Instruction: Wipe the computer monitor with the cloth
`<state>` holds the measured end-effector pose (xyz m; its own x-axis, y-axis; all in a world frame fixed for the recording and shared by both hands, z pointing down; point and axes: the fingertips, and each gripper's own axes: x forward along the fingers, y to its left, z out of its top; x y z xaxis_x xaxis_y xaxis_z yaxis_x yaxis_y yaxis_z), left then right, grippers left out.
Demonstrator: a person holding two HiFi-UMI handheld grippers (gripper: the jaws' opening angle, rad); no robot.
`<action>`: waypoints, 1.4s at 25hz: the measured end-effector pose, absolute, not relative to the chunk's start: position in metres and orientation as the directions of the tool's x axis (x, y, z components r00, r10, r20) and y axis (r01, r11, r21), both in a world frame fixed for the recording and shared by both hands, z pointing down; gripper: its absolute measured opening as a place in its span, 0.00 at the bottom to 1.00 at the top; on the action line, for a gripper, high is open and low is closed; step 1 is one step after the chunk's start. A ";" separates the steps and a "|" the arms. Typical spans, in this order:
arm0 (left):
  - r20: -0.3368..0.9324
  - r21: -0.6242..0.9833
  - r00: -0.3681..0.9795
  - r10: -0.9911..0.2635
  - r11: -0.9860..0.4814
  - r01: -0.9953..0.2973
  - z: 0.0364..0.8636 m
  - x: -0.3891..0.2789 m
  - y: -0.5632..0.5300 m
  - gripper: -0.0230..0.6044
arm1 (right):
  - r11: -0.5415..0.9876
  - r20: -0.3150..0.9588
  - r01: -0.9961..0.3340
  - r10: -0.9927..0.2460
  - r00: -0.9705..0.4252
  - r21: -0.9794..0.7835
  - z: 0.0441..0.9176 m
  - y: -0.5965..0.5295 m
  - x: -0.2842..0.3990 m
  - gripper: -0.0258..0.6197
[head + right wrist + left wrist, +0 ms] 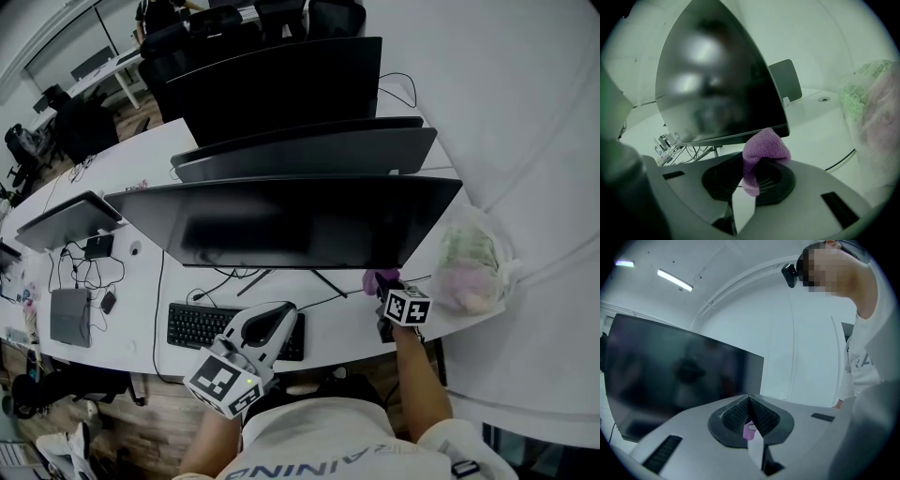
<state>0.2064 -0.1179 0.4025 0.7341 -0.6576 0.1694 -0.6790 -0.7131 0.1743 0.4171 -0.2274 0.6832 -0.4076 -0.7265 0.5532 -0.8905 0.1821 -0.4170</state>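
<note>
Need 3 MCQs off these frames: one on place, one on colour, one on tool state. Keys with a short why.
1. Where is the plastic bag?
A. on the desk, right of the monitor
B. on top of the monitor
C. under the desk

2. What colour is the cloth?
A. green
B. purple
C. yellow

3. What state is the right tool in?
A. open and empty
B. shut on the cloth
C. out of view

Key:
1 A: the head view shows the bag on the white desk, past the monitor's right edge.
2 B: the right gripper view shows purple fabric.
3 B: its jaws pinch the cloth, which bulges up above them.
</note>
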 end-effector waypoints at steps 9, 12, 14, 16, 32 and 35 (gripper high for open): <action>0.162 0.177 0.719 -0.676 -0.697 -0.695 0.399 0.177 -0.115 0.05 | 0.192 0.562 -0.889 -0.714 -0.418 -0.416 0.682 -0.228 0.389 0.13; 0.159 0.179 0.715 -0.681 -0.692 -0.699 0.397 0.168 -0.114 0.05 | 0.193 0.567 -0.889 -0.709 -0.419 -0.416 0.681 -0.228 0.378 0.13; 0.157 0.181 0.712 -0.685 -0.689 -0.702 0.397 0.161 -0.113 0.05 | 0.191 0.575 -0.893 -0.706 -0.413 -0.407 0.681 -0.227 0.372 0.13; 0.157 0.183 0.709 -0.687 -0.685 -0.705 0.398 0.155 -0.113 0.05 | 0.202 0.576 -0.892 -0.701 -0.420 -0.404 0.680 -0.228 0.364 0.13; 0.152 0.176 0.666 -0.730 -0.644 -0.745 0.395 0.102 -0.108 0.05 | 0.248 0.585 -0.880 -0.669 -0.458 -0.405 0.678 -0.230 0.304 0.13; 0.153 0.176 0.659 -0.736 -0.636 -0.751 0.395 0.092 -0.105 0.05 | 0.250 0.587 -0.877 -0.664 -0.463 -0.410 0.679 -0.229 0.294 0.13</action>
<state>0.0923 -0.1052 0.3952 0.6593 -0.7362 0.1525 -0.7512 -0.6362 0.1762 0.2940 -0.2287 0.6790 -0.4632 -0.6640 0.5870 -0.8773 0.2498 -0.4097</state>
